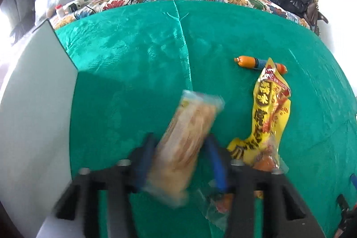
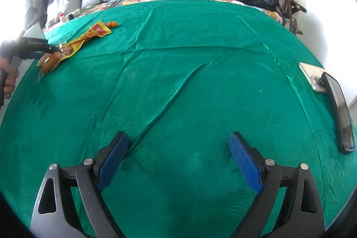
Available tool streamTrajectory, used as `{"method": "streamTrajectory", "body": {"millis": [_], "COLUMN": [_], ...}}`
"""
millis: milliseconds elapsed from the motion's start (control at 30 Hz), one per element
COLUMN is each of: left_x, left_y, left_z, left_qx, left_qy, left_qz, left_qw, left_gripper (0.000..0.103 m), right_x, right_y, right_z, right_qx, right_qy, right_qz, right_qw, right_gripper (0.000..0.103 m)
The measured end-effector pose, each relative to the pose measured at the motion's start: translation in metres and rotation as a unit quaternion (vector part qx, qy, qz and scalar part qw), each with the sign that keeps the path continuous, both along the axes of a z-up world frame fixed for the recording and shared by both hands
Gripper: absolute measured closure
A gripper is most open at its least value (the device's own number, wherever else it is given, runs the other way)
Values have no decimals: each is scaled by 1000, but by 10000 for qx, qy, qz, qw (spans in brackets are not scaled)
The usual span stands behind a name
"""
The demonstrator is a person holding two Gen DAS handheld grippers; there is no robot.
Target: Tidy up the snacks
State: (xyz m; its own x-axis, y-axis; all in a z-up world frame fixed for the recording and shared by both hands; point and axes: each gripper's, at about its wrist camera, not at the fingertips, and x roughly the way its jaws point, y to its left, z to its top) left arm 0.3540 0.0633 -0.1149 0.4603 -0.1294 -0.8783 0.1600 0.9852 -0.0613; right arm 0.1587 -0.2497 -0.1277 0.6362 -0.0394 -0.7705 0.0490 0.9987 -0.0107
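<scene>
Three snacks show on the green blanket (image 1: 133, 55). At far left stands a white box (image 1: 38, 90), its inside hidden. Next, the left gripper (image 1: 178, 142) has its blue pads pressed on a clear-wrapped pastry (image 1: 185, 137), blurred. Just right lie a yellow snack packet (image 1: 270, 113) and one orange sausage (image 1: 247, 61) touching its far end. Two phones (image 2: 312, 77) lie at the right edge. The right gripper (image 2: 178, 137) hovers wide, empty.
</scene>
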Motion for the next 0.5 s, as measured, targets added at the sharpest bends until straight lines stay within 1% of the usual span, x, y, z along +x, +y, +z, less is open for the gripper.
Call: {"method": "streamTrajectory", "body": {"millis": [33,67,167,267,333,400,500], "left_x": [-6,-17,-59,-109,-139,-166,-191], "left_y": [-1,-3,-19,-40,-49,-48,-35], "left_z": [0,1,3,1,0,1,3], "left_qx": [-120,-198,-222,-457,-495,-496,-403], "left_qy": [29,46,-38,-72,-124,-218,-372], "left_qz": [20,67,84,-75,-54,157,648], "left_qw": [9999,9998,9997,9989,9987,9984,9964], "left_gripper": [80,82,82,82,82,82,83], "right_x": [0,0,0,0,-1,0,0], "right_y": [-1,0,1,1,1,1,1], "right_z": [0,0,0,0,0,0,1], "right_qx": [0,1,2,2,2,-1,-3], "right_qy": [-1,2,3,3,0,-1,-1], "right_qz": [-1,4,5,6,7,10,9], "right_qw": [10000,10000,10000,10000,10000,10000,10000], "right_gripper": [9,9,9,9,9,9,9]}}
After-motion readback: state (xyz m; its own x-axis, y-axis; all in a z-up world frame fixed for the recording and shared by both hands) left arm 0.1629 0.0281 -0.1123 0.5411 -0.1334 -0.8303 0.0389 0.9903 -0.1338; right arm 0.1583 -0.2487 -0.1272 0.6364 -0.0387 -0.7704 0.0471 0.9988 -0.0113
